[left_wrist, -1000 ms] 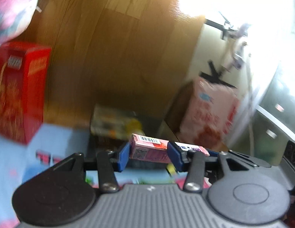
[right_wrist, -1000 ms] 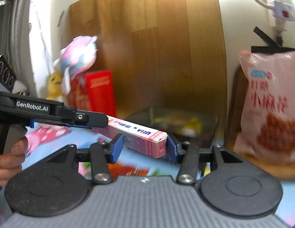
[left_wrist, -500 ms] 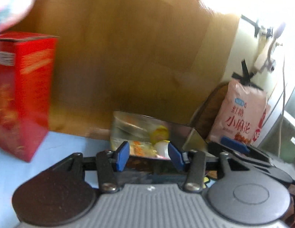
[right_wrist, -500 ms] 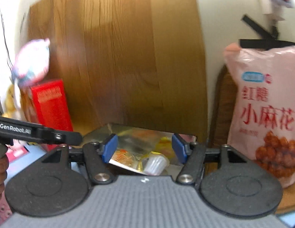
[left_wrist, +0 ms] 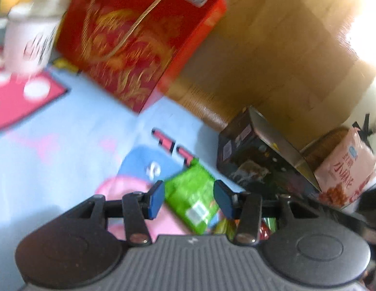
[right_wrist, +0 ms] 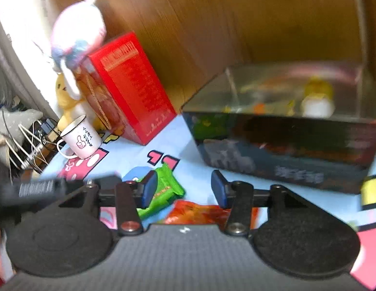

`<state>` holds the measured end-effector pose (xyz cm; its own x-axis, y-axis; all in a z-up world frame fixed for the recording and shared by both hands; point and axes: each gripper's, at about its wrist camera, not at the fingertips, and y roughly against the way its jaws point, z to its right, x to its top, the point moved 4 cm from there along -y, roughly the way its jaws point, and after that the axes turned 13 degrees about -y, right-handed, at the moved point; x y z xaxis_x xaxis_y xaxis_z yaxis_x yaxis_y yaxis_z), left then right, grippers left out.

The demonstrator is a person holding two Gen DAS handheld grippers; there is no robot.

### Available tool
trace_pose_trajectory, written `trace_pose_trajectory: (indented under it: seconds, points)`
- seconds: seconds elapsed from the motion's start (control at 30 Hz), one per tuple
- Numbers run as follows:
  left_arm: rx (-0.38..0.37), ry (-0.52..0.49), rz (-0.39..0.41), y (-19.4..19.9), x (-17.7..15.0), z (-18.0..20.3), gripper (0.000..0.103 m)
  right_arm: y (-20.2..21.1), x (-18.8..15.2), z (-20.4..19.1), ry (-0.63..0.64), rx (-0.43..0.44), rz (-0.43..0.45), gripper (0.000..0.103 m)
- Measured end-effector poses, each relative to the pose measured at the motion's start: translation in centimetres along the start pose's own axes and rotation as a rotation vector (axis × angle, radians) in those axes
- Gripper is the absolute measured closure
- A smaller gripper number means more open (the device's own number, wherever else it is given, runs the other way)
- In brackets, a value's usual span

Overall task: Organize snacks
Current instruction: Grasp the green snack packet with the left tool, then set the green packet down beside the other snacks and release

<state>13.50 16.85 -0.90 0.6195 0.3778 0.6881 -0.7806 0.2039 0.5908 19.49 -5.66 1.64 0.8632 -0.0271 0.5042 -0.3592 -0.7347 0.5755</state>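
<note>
- The green snack packet lies flat on the blue patterned mat, low in the centre of the left wrist view, framed between your left gripper pads. The jaws stand partly apart and empty — nothing is pressed.
- An orange-red packet lies just beside the green one, at the lower middle of the right wrist view. Your right gripper hangs above it, its jaws closing with nothing between the pads.
- The dark open box at the right of that view already holds snacks.
- You seem to be reaching for the next pieces; next, lower each claw around its packet and pinch the crinkly edge firmly.
- Further out — the red gift box and white mug stand at the left.
</note>
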Motion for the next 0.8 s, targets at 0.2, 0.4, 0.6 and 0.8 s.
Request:
trace_pose_trajectory:
  seconds: [0.2, 0.4, 0.6, 0.8]
  points:
    - [0.003, -0.018, -0.025, -0.8, -1.4, 0.2, 0.068, -2.5, -1.1, -0.1, -0.053, 0.014, -0.124, 0.07]
    - [-0.034, -0.076, -0.038, 0.1, -2.6, 1.2, 0.067, 0.7, -4.4, -1.5, 0.093, 0.032, -0.097, 0.075]
    - [-0.106, -0.161, -0.04, 1.5, -4.7, 3.6, 0.067, 4.4, -6.7, -0.7, 0.09, 0.041, -0.047, 0.081]
    - [-0.157, -0.199, -0.057, 3.0, -6.7, 4.5, 0.064, 6.6, -10.0, -0.7, 0.112, 0.043, -0.002, 0.081]
